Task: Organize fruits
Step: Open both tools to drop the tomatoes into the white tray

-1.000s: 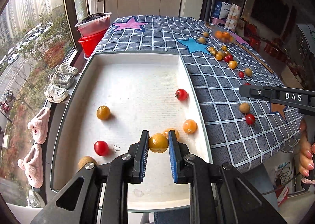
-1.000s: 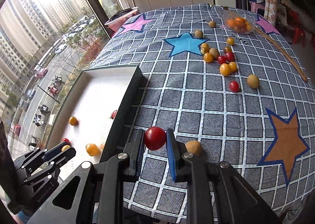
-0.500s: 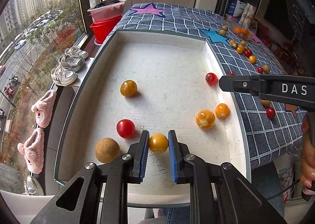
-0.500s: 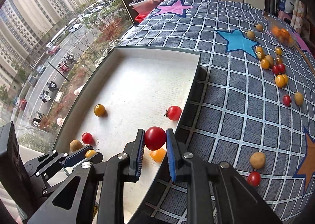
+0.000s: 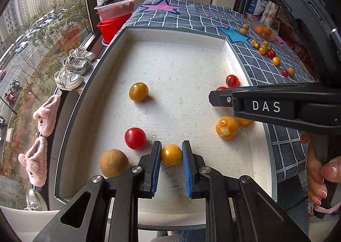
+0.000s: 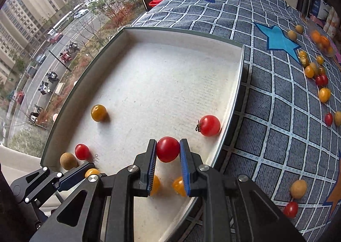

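A white tray lies on the checked tablecloth. My left gripper is shut on a yellow tomato low over the tray's near left part, next to a red tomato and a brown longan. My right gripper is shut on a red tomato above the tray's right side, near another red tomato; it shows from the side in the left wrist view. Orange fruits lie under it.
Several loose tomatoes and longans lie on the cloth to the right, with a clear bowl of orange fruit farther back. Red and clear tubs stand by the window. A longan and tomato lie near the cloth's front edge.
Both grippers have moved over the tray with their fruit. The left one went down toward the tray's near left; the right one came from the cloth to above the tray's right side.
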`<control>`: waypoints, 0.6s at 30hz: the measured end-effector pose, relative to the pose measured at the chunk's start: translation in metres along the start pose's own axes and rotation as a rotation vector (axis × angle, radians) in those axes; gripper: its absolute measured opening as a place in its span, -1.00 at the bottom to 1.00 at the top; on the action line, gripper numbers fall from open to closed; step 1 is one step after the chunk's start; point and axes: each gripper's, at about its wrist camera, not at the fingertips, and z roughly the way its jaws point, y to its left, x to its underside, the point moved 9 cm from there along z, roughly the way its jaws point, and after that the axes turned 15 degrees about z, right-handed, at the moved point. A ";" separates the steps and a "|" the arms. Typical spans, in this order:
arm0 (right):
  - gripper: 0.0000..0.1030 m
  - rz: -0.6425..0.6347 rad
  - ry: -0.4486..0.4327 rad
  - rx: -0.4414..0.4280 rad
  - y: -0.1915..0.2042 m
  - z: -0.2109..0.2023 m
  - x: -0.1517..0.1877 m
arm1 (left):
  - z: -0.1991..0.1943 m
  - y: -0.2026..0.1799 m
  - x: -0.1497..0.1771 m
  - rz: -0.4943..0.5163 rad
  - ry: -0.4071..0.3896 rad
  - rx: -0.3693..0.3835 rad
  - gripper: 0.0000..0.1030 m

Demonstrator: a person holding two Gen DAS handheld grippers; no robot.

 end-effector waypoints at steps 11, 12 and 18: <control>-0.37 0.004 0.012 -0.012 0.000 -0.003 -0.001 | 0.000 -0.002 0.000 0.016 0.010 -0.015 -0.58; -0.30 0.009 0.009 -0.020 0.000 -0.005 -0.002 | 0.001 -0.002 0.000 0.019 0.013 -0.019 -0.58; 0.19 0.013 -0.022 -0.050 0.000 -0.025 -0.006 | -0.004 -0.006 -0.002 0.015 -0.004 -0.027 0.60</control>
